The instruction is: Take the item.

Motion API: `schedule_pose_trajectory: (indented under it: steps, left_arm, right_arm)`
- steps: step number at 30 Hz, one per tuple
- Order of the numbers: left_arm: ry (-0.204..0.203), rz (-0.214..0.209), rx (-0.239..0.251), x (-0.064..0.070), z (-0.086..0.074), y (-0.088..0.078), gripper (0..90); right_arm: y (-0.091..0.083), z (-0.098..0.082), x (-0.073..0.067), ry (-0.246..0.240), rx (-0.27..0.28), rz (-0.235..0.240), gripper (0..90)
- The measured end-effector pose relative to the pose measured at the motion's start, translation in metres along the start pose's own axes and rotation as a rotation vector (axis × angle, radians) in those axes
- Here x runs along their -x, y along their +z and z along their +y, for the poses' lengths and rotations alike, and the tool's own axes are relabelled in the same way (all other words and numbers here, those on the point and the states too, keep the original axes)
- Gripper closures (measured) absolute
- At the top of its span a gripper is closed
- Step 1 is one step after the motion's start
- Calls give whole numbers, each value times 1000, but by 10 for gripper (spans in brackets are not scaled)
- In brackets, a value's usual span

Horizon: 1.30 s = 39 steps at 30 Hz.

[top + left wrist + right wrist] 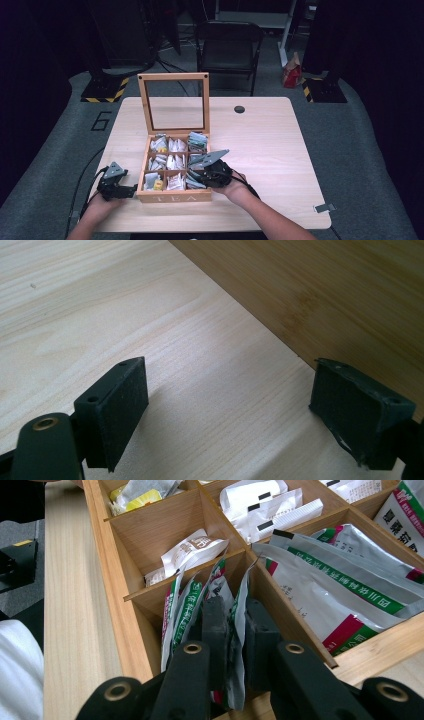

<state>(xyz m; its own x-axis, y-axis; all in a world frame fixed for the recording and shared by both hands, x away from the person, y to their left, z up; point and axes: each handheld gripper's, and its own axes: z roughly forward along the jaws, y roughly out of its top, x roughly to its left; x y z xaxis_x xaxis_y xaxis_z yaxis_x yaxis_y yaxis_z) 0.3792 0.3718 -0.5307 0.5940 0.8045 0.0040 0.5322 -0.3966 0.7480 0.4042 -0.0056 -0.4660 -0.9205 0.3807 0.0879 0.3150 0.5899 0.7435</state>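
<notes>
A wooden tea box (172, 197) stands near the table's front edge with its glass lid (173, 77) raised upright, and sachets fill its compartments. My right gripper (194, 176) reaches into the front right compartment. In the right gripper view, my right gripper (232, 617) is shut on a white sachet with green and red print (242, 587), which stands on edge among similar sachets (187, 605). My left gripper (133, 190) rests on the table just left of the box. It is open with nothing between its pads (125, 405), and the box's side wall (325, 295) is close beside it.
Larger green-and-red sachets (340, 585) lie in the neighbouring compartment, and white ones (192, 550) sit further in. A dark round hole (239, 109) marks the table's far side and a small clip (325, 207) its right front edge. A black chair (227, 45) stands behind the table.
</notes>
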Motion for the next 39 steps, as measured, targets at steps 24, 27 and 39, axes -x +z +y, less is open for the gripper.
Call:
schedule_pose_trajectory:
  steps: [24,27,39]
  left_arm:
    - [0,0,0,0,0,0,150]
    - [0,0,0,0,0,0,150]
    - [-1,0,1,0,0,0,150]
  right_arm:
    - [-2,3,-1,-4,3,12,897]
    - [-7,7,-1,-10,13,13,897]
    - [-37,26,-1,4,76,21,897]
